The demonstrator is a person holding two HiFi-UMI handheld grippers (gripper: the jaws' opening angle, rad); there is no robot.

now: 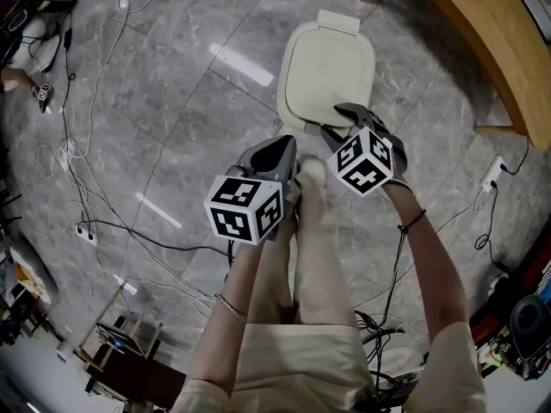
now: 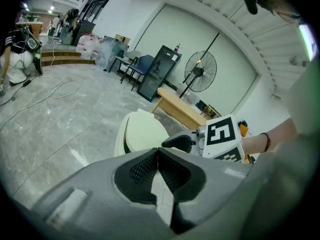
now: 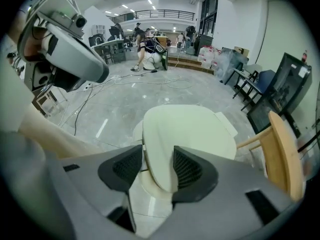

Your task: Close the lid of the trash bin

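down at the lid, right gripper gapes — left gripper's jaws meet.

Trash bin lid: cream plastic, smooth, low sheen. Floor: grey marbled stone tile, glossy, with reflected light streaks. Right gripper body: grey matt plastic; pads black, finely ribbed. Table: pale wood, smooth. Trousers: beige cloth. Marker cube: matt black-and-white faces.
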